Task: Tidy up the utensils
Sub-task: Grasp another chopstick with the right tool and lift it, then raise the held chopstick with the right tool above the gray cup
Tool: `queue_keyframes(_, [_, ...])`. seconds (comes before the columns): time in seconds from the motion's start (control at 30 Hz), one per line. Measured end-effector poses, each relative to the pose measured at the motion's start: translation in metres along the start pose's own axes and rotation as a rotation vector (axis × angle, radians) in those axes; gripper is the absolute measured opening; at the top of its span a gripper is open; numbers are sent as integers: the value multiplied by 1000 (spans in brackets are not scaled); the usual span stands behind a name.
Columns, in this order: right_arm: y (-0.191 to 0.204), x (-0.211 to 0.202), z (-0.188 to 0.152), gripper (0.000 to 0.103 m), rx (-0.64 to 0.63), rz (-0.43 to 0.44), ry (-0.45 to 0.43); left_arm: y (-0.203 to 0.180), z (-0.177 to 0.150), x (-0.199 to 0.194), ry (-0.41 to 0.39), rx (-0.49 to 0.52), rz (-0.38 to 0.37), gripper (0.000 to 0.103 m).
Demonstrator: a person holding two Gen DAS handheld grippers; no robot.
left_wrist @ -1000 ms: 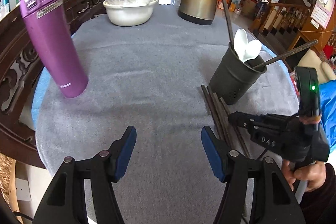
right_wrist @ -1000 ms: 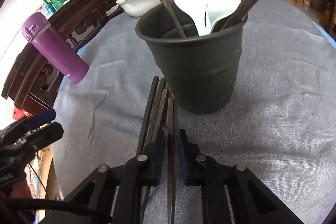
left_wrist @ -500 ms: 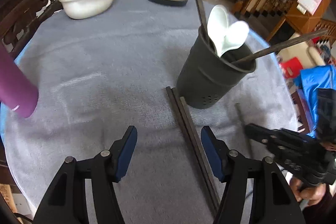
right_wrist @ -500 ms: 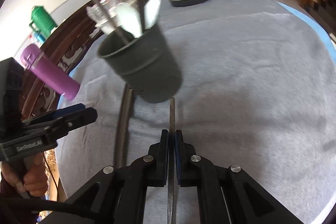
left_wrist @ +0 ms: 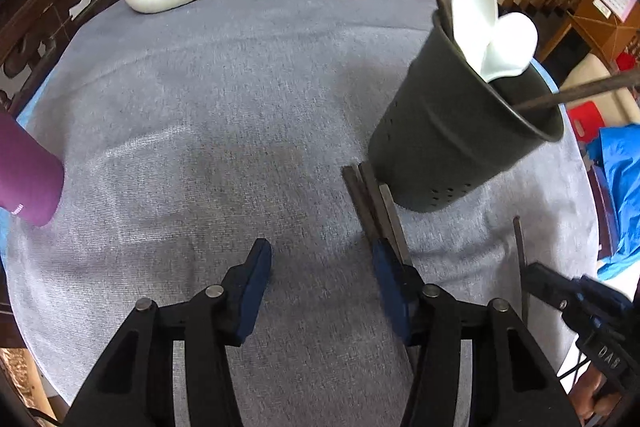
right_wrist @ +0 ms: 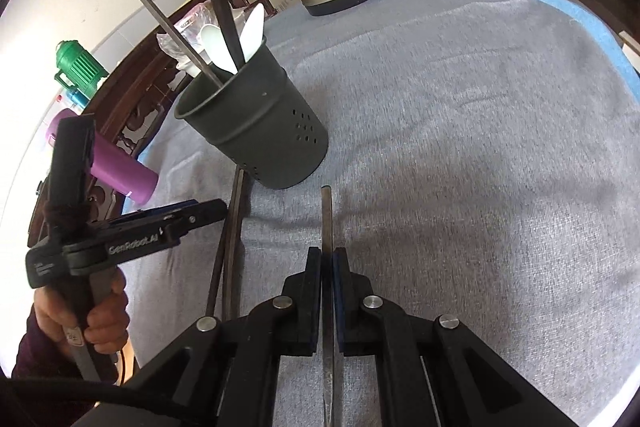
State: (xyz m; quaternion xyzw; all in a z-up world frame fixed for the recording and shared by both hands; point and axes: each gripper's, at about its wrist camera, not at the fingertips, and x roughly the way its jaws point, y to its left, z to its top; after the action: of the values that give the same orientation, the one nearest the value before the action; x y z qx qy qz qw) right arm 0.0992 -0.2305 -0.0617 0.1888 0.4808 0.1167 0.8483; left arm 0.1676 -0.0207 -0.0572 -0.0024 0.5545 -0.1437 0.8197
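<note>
The utensil holder (right_wrist: 256,119) stands at eleven o'clock of the right gripper (right_wrist: 328,263), which pinches one chopstick (right_wrist: 327,223) pointing to twelve. The left gripper (left_wrist: 320,267), half spread and just closing on nothing, hovers nearer the loose chopsticks (left_wrist: 376,203) at one o'clock.

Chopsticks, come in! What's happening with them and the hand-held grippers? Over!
Right hand-held gripper shut on one chopstick. Left hand-held gripper open, jaws just closing, nothing between them. Loose chopsticks lie beside the holder. Nothing in the way.
</note>
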Motion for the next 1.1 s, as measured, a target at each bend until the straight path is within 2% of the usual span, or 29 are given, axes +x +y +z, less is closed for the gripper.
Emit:
queue_keyframes(0.07, [-1, 0, -2, 6, 4, -3, 1, -1, 3, 1, 7, -11, -17, 54])
queue_keyframes(0.3, [-15, 8, -10, 6, 68, 12, 27, -10, 0, 1, 0, 12, -2, 54])
queue_keyframes(0.6, [-18, 8, -12, 7, 64, 23, 27, -18, 4, 11, 17, -2, -10, 52])
queue_keyframes(0.63, [-19, 8, -12, 7, 65, 25, 30, -18, 5, 12, 11, 1, -10, 50])
queue_keyframes(0.7, [-20, 9, -12, 7, 69, 26, 34, -18, 5, 14, 2, 8, -12, 37])
queue_keyframes(0.77, [-20, 10, -11, 9, 64, 22, 40, -17, 6, 15, -1, 13, -28, 20])
queue_keyframes(0.8, [-18, 12, -9, 11, 58, 16, 60, -16, 7, 15, 1, 13, -36, 20])
queue_keyframes(1.0, [-2, 13, 6, 11, 8, -30, 95, -21, 7, 11, -6, 65, -76, 11])
queue_keyframes(1.1, [2, 24, 15, 11, -5, -78, 149, -21, 4, 9, 11, 98, -86, 10])
